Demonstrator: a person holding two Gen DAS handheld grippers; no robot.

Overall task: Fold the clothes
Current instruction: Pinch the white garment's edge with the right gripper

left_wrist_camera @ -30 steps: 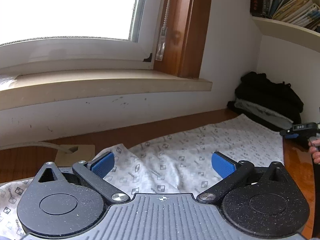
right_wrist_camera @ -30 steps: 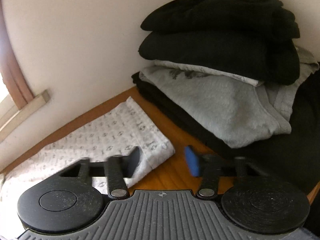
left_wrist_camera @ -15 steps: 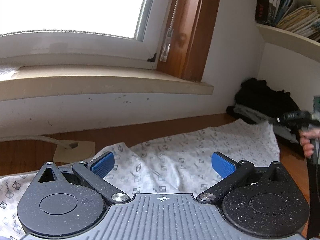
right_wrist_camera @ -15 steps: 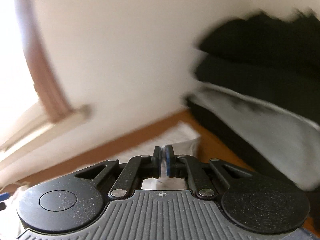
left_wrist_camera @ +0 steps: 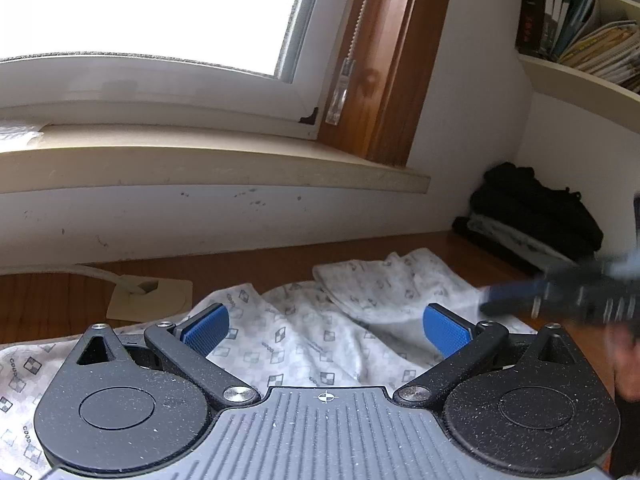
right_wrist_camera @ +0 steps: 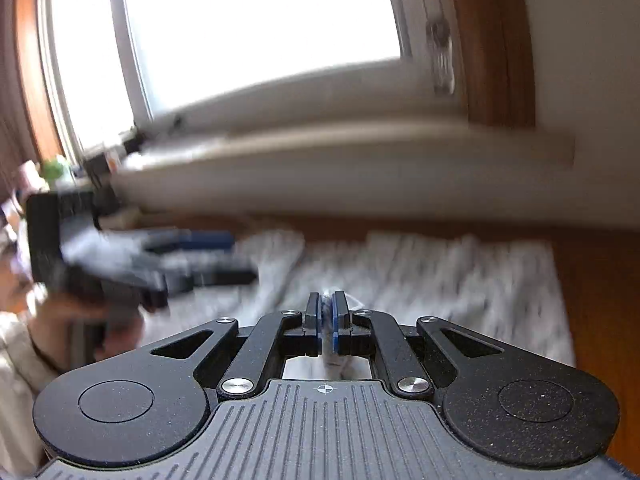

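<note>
No legible text (book spines (left_wrist_camera: 560,8) blurred)

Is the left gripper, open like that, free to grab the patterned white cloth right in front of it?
Probably yes. The left gripper is open, with the patterned cloth lying directly under and ahead of its fingers and nothing between. The right gripper, shut on a fold of that cloth, is off to the side.

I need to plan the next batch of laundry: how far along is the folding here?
Done: a stack of folded clothes sits in the corner. In hand: the right gripper is shut on an edge of the patterned cloth, and that end already lies doubled over. Left: the left gripper hangs open over the cloth, and the rest is crumpled and unfolded.
</note>
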